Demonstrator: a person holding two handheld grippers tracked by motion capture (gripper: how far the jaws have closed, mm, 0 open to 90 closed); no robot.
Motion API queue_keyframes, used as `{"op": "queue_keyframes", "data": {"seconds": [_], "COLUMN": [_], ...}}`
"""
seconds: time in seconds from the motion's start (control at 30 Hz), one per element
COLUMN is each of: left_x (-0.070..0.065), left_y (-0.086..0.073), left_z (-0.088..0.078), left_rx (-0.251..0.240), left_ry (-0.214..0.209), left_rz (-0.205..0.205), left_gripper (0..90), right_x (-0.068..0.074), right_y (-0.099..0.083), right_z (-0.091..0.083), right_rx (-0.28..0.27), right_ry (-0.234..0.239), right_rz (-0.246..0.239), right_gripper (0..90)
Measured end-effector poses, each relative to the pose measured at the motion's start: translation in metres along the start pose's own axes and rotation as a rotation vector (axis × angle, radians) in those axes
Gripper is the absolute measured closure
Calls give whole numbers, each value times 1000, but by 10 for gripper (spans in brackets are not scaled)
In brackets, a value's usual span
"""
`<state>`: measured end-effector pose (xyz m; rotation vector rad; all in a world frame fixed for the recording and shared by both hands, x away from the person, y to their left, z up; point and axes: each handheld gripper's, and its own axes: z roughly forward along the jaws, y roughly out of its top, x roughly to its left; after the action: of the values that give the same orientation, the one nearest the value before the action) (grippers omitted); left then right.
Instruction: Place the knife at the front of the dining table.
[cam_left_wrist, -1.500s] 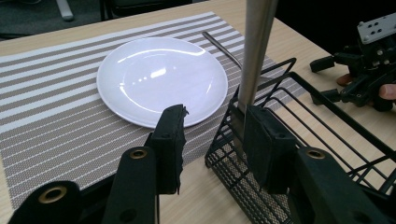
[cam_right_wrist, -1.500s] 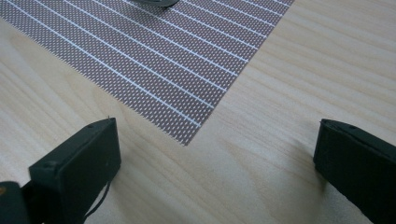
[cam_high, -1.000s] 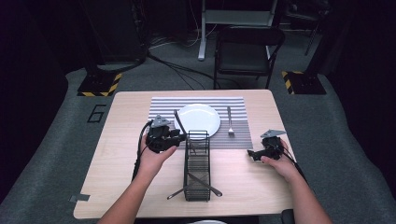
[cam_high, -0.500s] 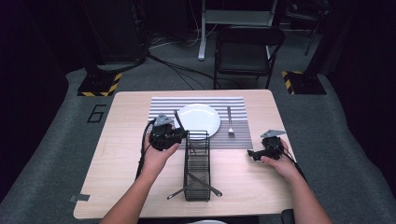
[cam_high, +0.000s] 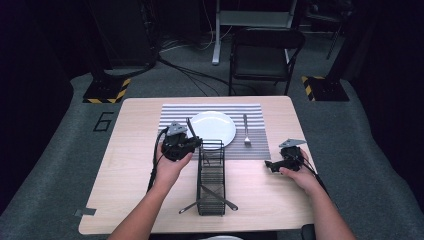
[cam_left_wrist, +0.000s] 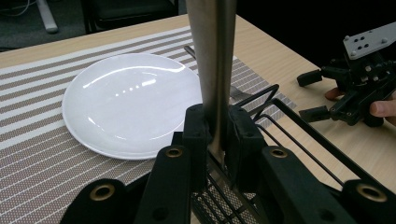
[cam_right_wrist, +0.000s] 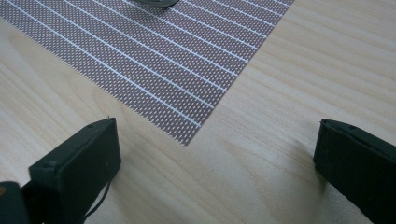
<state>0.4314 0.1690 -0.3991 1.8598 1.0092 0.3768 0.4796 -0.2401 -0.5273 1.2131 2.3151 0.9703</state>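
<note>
My left gripper (cam_high: 197, 142) (cam_left_wrist: 217, 126) stands at the far end of a black wire rack (cam_high: 211, 175), just in front of a white plate (cam_high: 214, 127) (cam_left_wrist: 130, 98). Its jaws have just been closing and are shut on a flat metal utensil (cam_left_wrist: 212, 56) (cam_high: 190, 127) that rises upright between the pads. My right gripper (cam_high: 270, 165) (cam_right_wrist: 215, 154) rests open on the bare wood by the placemat's near right corner, with nothing between its fingers. It also appears in the left gripper view, at the right (cam_left_wrist: 310, 95).
A striped placemat (cam_high: 175, 112) (cam_right_wrist: 154, 60) lies under the plate, with a fork (cam_high: 246, 129) on it to the plate's right. More cutlery (cam_high: 220, 200) lies crossed at the rack's near end. A chair (cam_high: 265, 55) stands beyond the table.
</note>
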Motion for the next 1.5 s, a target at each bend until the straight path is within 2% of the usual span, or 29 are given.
{"op": "queue_keyframes", "data": {"seconds": [0.23,0.53,0.6,0.63,0.67,0.7,0.73,0.93,1.13,1.3,1.5], "left_x": [0,-10,-12,-17,-17,-21,-22,-22,-20,-25,-28], "left_y": [1,3,3,3,3,3,4,10,20,31,47], "left_z": [0,4,5,6,6,8,9,11,6,-4,-18], "left_rx": [-2,-12,-16,-26,-26,-29,-23,-1,3,0,-3], "left_ry": [-25,-13,-13,0,0,6,5,0,-28,-31,-56], "left_rz": [-18,41,43,75,75,101,109,106,80,112,119], "left_gripper": [811,815,815,815,816,816,816,818,818,818,819], "right_x": [0,0,0,0,0,0,0,0,0,0,0], "right_y": [0,0,0,0,0,0,0,0,0,0,0], "right_z": [0,0,0,0,0,0,0,0,0,0,0], "right_rx": [1,1,0,1,1,1,0,1,1,0,0], "right_ry": [0,0,0,0,0,0,0,0,1,0,0], "right_rz": [1,1,0,1,1,1,1,1,0,0,0], "right_gripper": [0,0,0,0,0,0,0,0,0,0,0]}}
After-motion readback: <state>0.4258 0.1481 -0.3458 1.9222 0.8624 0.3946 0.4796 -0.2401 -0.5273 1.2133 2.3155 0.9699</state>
